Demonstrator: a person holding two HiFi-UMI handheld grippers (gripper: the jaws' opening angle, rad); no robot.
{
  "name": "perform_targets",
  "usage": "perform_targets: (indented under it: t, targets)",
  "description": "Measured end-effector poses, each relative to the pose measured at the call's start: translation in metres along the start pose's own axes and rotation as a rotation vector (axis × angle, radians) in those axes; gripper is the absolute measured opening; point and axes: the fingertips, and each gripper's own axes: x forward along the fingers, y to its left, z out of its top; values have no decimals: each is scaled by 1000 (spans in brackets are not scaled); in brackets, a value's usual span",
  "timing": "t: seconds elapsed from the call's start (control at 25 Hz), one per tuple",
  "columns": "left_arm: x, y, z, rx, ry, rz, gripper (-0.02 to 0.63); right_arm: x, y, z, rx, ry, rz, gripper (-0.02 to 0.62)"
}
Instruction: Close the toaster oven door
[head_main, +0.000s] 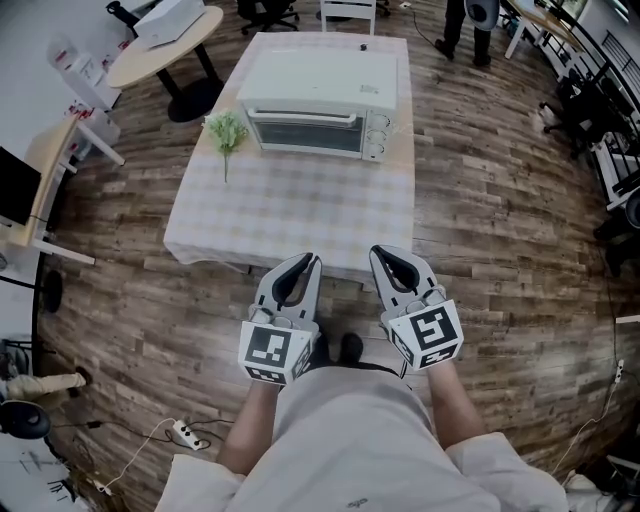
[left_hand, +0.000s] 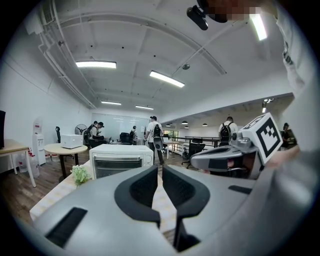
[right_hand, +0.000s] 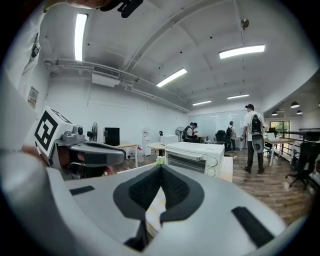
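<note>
A white toaster oven (head_main: 320, 110) stands at the far end of a table (head_main: 290, 215) with a checked cloth; its glass door (head_main: 305, 133) looks closed. Both grippers are held side by side before the table's near edge, well short of the oven. My left gripper (head_main: 313, 262) shows only a narrow slit between its tips, with nothing in it. My right gripper (head_main: 378, 252) is shut and empty. The left gripper view shows the oven (left_hand: 121, 159) beyond the jaws (left_hand: 160, 172). In the right gripper view the oven (right_hand: 195, 156) sits beyond the touching tips (right_hand: 161, 167).
A small green plant (head_main: 228, 130) lies on the table left of the oven. A round table (head_main: 165, 40) with a white box stands at the far left. A power strip (head_main: 185, 432) lies on the wooden floor. Several people (left_hand: 152, 132) stand in the background.
</note>
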Motion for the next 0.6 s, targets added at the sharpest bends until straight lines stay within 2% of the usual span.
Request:
perform_targets:
  t: [0.6]
  targets:
    - [9, -2, -1, -2, 1, -8, 28, 0, -6, -1, -8, 4, 1, -2]
